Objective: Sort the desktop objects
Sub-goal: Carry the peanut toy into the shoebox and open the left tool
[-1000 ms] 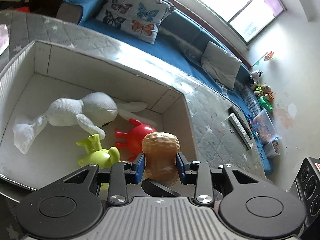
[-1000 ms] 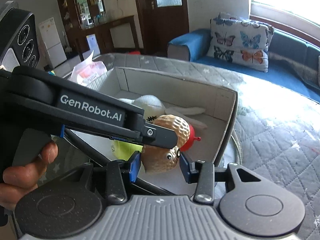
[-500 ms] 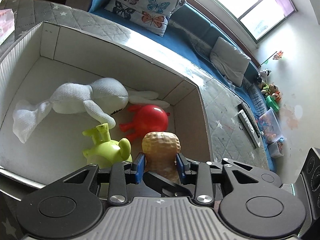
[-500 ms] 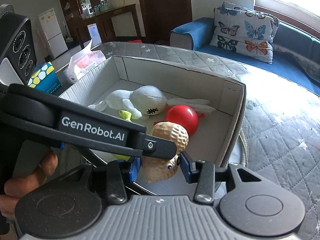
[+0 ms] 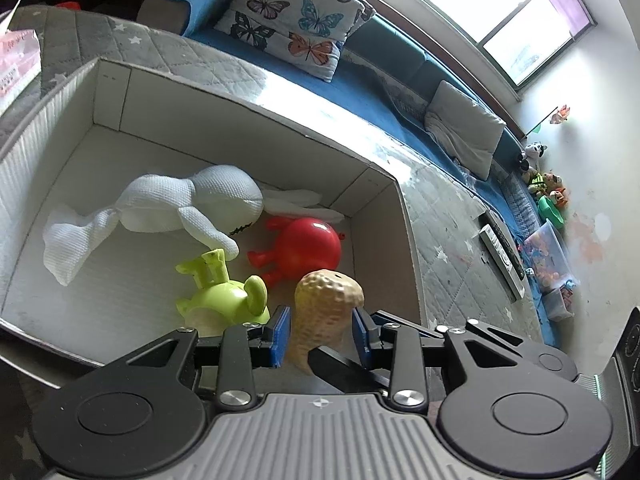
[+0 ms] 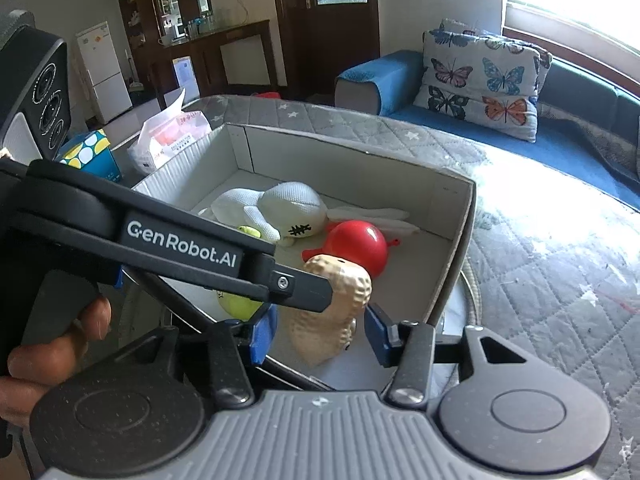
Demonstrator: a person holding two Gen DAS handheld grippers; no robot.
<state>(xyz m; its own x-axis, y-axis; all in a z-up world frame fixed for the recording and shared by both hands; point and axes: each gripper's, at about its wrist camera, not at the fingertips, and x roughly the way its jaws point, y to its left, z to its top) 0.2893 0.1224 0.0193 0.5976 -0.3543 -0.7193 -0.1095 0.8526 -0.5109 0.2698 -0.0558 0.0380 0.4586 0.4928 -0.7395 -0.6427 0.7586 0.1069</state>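
Observation:
A tan peanut-shaped toy (image 5: 325, 312) stands between the blue pads of my left gripper (image 5: 320, 336), over the near right corner of a white cardboard box (image 5: 240, 108). The jaws have a small gap on each side of the toy. In the right wrist view the peanut toy (image 6: 334, 312) sits between the wide-open pads of my right gripper (image 6: 316, 334), with the left gripper's finger (image 6: 296, 290) across it. In the box lie a white plush rabbit (image 5: 188, 204), a red round toy (image 5: 308, 246) and a green toy (image 5: 224, 296).
The box sits on a grey quilted surface (image 5: 452, 248). A remote (image 5: 502, 254) lies to the right. A tissue pack (image 6: 172, 138) and a dotted box (image 6: 90, 154) sit left of the box. A blue sofa with a butterfly pillow (image 5: 296, 16) is behind.
Both grippers moved forward and down over the box with the peanut toy. Both sets of jaws have opened wider and the peanut now sits lower in the box corner.

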